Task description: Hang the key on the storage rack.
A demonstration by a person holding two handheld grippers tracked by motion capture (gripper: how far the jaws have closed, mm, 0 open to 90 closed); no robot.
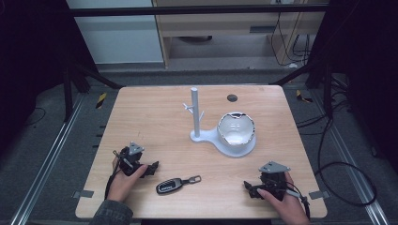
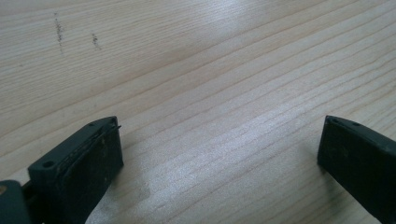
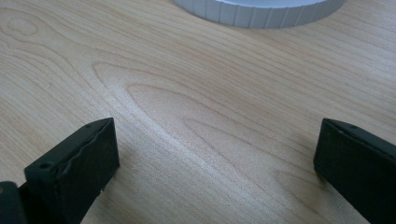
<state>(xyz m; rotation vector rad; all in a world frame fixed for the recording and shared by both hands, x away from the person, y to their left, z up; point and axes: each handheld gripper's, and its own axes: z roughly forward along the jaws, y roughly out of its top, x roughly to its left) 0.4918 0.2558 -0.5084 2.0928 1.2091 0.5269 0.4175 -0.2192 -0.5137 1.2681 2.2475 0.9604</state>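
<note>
Black car key fob [image 1: 171,185] lies untouched on the wooden table [image 1: 159,122], between the left gripper [image 1: 151,168] and right gripper [image 1: 249,189]. Both rest with jaws spread wide, grasping nothing. Judging by the white key stand [image 1: 195,112] with its dish beyond, picking up and hanging or dropping the fob all remains.

The high view looks forward and down from above the person's side onto the whole light wooden table [image 1: 155,122]. Each gripper view sits very near the tabletop, facing along its own jaws. The right gripper view shares the white round-based stand [image 3: 261,11] [image 1: 232,145] at 12 o'clock.
</note>
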